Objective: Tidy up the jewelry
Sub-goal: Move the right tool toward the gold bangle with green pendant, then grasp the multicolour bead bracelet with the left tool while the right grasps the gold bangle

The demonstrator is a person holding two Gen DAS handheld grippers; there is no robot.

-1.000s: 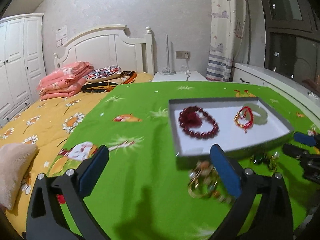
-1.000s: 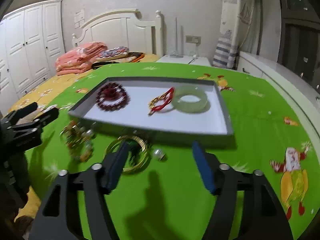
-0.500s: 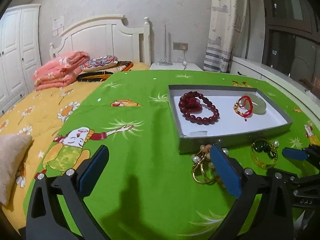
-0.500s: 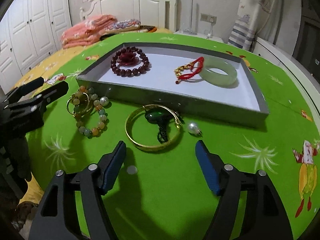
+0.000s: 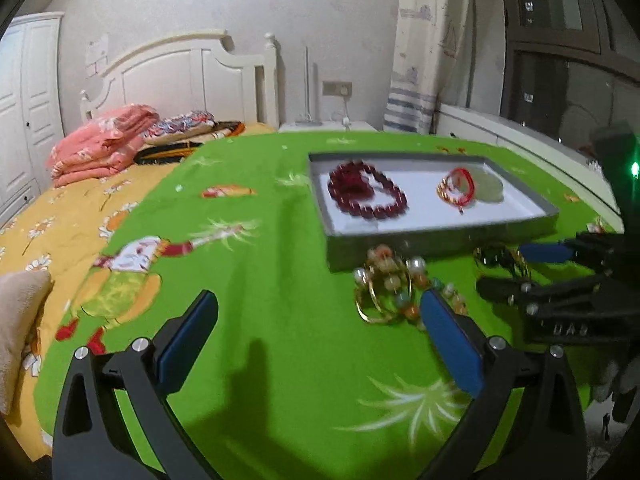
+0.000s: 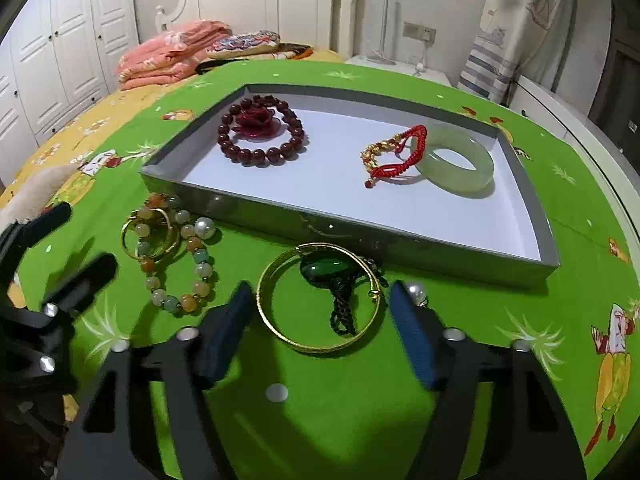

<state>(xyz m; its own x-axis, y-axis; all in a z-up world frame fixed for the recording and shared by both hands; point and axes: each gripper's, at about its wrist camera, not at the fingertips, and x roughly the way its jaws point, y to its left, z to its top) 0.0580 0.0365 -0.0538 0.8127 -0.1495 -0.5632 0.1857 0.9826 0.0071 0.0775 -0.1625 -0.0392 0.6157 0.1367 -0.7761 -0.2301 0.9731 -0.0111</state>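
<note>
A grey tray [image 6: 360, 238] with a white floor holds a dark red bead bracelet [image 6: 244, 156], a red cord bracelet [image 6: 394, 156] and a pale jade bangle [image 6: 452, 180]. In front of it on the green cloth lie a gold bangle [image 6: 320, 347] around a green pendant [image 6: 324, 270], a mixed bead bracelet [image 6: 201, 257], small gold rings [image 6: 132, 250] and two pearls. My right gripper [image 6: 318, 296] is open, its fingers either side of the gold bangle. My left gripper [image 5: 319, 300] is open and holds nothing, the mixed bead bracelet [image 5: 384, 288] just beyond its right finger.
The green cartoon cloth [image 6: 460, 420] covers a round table whose edge curves along the right. Behind it are a bed with a yellow sheet [image 5: 60, 220], a folded pink blanket [image 5: 100, 144], a white headboard [image 5: 192, 76], a wardrobe and a curtain [image 5: 424, 40].
My right gripper has dropped lower and come forward until its fingers flank the gold bangle. My left gripper has closed in on the bead bracelet. Both stayed open.
</note>
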